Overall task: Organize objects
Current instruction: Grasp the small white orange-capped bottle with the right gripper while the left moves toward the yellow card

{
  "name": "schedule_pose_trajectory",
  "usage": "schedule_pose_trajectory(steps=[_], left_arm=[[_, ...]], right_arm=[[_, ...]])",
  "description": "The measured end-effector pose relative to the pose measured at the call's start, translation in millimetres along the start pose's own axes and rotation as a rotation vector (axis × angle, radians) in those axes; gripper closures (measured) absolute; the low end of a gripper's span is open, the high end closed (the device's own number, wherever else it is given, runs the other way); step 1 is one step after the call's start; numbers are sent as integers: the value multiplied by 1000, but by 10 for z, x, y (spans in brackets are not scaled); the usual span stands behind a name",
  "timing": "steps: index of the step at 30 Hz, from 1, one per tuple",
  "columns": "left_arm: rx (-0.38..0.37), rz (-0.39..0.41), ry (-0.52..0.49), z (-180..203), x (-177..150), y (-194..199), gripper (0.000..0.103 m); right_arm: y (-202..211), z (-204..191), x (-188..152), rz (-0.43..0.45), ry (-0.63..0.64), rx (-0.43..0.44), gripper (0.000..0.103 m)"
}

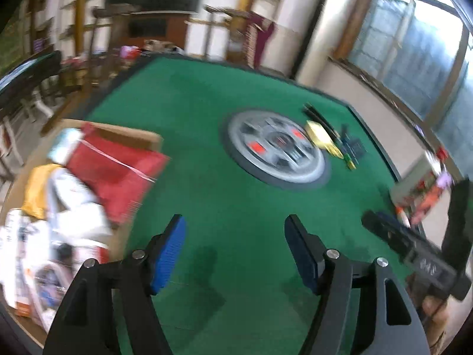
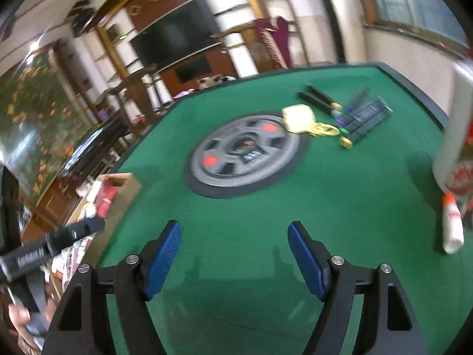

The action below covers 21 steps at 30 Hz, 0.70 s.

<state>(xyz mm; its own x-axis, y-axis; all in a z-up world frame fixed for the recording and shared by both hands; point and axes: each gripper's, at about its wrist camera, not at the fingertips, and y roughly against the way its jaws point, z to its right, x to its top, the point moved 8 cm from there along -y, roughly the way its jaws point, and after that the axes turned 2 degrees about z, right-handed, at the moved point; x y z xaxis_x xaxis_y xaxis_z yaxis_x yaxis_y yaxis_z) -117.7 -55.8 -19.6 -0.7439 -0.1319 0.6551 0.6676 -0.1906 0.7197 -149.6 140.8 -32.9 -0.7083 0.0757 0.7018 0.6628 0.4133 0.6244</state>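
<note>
A green felt table [image 1: 207, 112] [image 2: 340, 201] has a round grey wheel-like disc [image 1: 278, 149] [image 2: 242, 153] at its middle. Beyond the disc lie a yellow pad [image 1: 319, 134] [image 2: 297, 118], two black sticks [image 2: 319, 99], a dark flat case [image 2: 366, 117] and small pens. A cardboard box [image 1: 130, 137] at the table's left holds a red packet [image 1: 115, 171] and white packs. My left gripper [image 1: 235, 251] is open and empty above the felt. My right gripper [image 2: 233, 254] is open and empty; it also shows in the left wrist view [image 1: 414, 248].
A white bottle with an orange cap [image 2: 450, 222] lies at the right edge beside a white and red pack [image 2: 455, 148]. Shelves, a dark television [image 2: 177, 35] and chairs stand behind the table. A window [image 1: 414, 47] is on the right.
</note>
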Motion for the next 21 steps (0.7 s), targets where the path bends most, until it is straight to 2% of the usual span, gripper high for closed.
schedule_pose_trajectory(steps=[6,13,16,21], left_arm=[[-62,-103,-118,486,-276,-325,35],[-127,-131,-132,679,-354,-382,35],[-139,-128,-124,663,-329,-400,35],[-149,-138,-95,603,-343,-451,35]], right_arm=[[272,609,-1,43,-103,-108,24],[601,1280,-42,57,-202,-239,25],[685,1455,-65,55,-218,-290,28],[660,1703,-98,16,-241,-373,41]])
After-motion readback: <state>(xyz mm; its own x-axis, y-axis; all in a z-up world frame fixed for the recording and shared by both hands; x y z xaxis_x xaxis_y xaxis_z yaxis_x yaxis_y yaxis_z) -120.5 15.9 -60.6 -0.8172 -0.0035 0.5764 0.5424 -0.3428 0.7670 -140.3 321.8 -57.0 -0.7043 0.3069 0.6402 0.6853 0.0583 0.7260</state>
